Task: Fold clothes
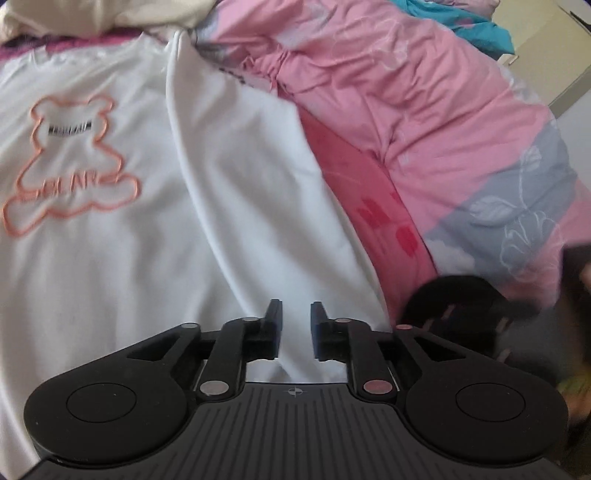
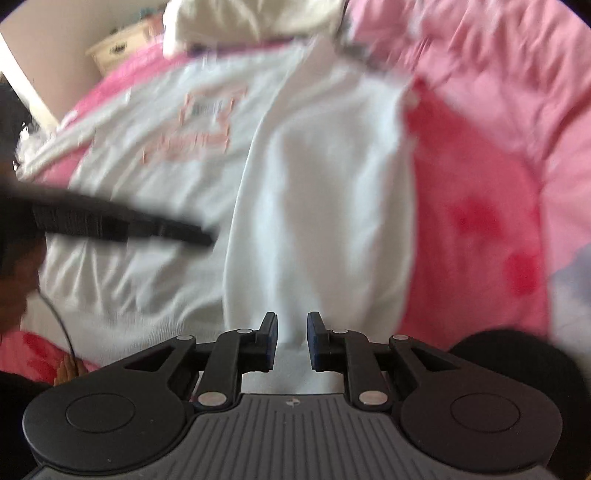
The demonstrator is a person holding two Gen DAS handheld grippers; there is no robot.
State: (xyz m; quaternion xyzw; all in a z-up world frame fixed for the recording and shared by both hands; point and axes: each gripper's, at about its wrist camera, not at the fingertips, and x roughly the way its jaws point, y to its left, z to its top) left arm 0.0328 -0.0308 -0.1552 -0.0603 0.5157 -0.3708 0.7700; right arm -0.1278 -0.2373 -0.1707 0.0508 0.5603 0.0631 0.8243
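Left wrist view: my left tongs (image 1: 296,325) stand narrowly parted, empty, over the white T-shirt (image 1: 155,229) spread on the pink bed (image 1: 424,110), one side folded inward. My right tongs (image 2: 291,336) likewise parted, gripping nothing; frame blurred.

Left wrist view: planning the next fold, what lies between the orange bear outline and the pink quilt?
In the left wrist view, between bear outline and pink quilt lies the white T-shirt's folded-over panel.

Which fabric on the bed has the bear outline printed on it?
The white T-shirt, lying flat under the left gripper. Its chest carries an orange bear outline; the pink quilt beside it shows only faint floral lines, and the cream bundle behind is plain.
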